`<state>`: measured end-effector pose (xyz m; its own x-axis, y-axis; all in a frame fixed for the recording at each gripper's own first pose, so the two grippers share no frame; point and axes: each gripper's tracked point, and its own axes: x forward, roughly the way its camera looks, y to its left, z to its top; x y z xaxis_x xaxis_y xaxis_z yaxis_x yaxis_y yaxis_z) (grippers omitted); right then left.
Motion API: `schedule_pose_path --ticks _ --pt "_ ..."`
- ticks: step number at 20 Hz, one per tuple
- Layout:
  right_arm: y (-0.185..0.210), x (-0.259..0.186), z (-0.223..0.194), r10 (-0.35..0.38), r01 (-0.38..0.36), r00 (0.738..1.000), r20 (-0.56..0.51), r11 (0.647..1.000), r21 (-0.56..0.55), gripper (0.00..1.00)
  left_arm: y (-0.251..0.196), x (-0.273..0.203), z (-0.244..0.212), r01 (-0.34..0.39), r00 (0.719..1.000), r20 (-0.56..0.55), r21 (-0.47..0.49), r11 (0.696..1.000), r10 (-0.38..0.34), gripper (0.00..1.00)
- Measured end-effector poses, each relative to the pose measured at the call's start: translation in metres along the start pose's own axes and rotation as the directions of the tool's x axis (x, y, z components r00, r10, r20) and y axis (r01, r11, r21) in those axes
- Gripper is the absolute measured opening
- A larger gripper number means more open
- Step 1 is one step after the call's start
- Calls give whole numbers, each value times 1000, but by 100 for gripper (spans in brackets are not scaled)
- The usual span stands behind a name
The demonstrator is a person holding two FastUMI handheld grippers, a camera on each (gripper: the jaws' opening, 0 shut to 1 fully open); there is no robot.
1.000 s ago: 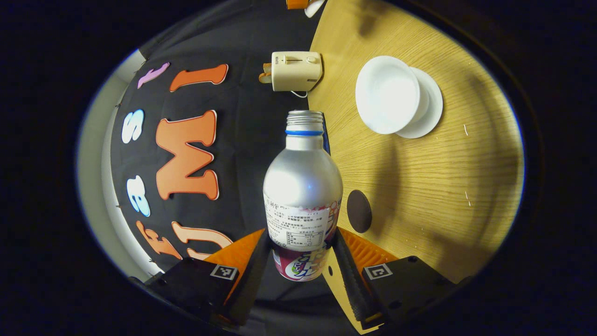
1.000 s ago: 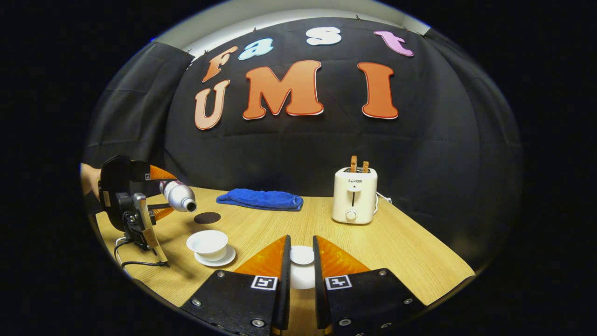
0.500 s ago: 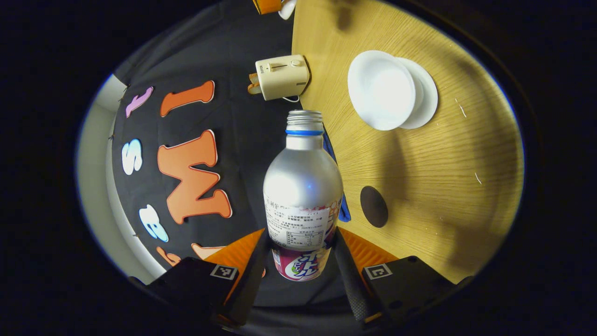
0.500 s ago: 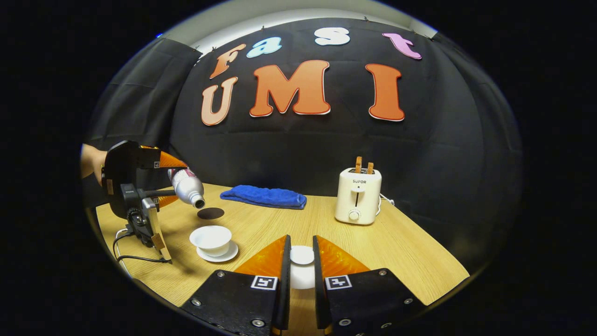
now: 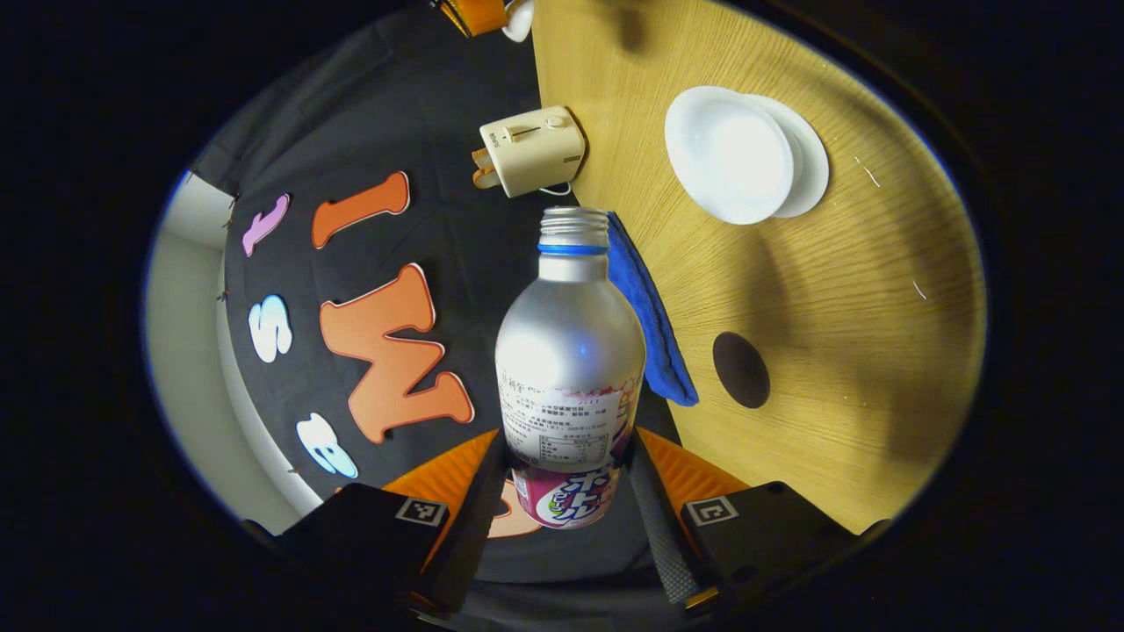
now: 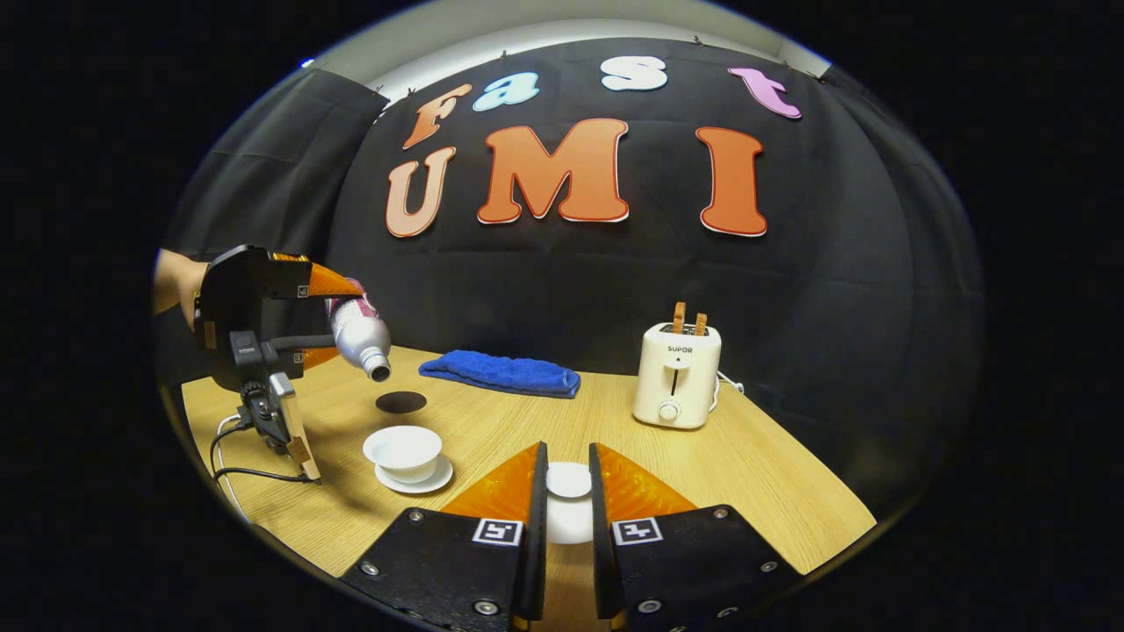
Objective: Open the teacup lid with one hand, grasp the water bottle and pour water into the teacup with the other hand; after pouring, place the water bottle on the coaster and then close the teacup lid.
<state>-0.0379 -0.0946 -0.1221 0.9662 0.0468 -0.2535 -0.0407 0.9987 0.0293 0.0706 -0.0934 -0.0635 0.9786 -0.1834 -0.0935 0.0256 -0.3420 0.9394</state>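
We see a black cloth wall (image 6: pixel 562 281) behind a light wooden counter (image 6: pixel 746 491), a pale wall strip (image 6: pixel 544 31) above it, and warm light falling across the wood.

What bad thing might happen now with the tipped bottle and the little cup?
1. The water bottle, clamped in the left gripper, is tilted mouth-down above the table, off to the side of the teacup. Water might miss the cup.
2. A spill could reach the coaster or the blue towel.
3. The right gripper holds the teacup lid in the air; if it slips, it may chip.
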Motion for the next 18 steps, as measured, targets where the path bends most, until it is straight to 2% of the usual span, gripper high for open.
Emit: schedule_pose_path --ticks 5,8,9,12,17,18 --pt "1 -2 1 6 -6 1000 6 1000 -8 23 5 0 0 -32 999 0 42 999 32 87" --pt "0 -1 1 10 -10 1000 6 1000 -13 23 8 3 -3 -50 999 -4 73 996 51 81" --pt "2 -2 1 14 -14 1000 5 1000 -14 23 8 3 -2 -58 998 -4 84 995 59 84" --pt "1 -1 1 17 -17 1000 5 1000 -15 23 11 3 -2 -69 998 0 100 993 69 81" --pt "1 -3 2 21 -21 1000 11 1000 -20 23 14 1 -2 -98 995 -9 132 986 100 81" --pt "1 -3 2 23 -23 1000 13 1000 -20 23 15 0 -2 -102 994 -11 137 985 105 83"
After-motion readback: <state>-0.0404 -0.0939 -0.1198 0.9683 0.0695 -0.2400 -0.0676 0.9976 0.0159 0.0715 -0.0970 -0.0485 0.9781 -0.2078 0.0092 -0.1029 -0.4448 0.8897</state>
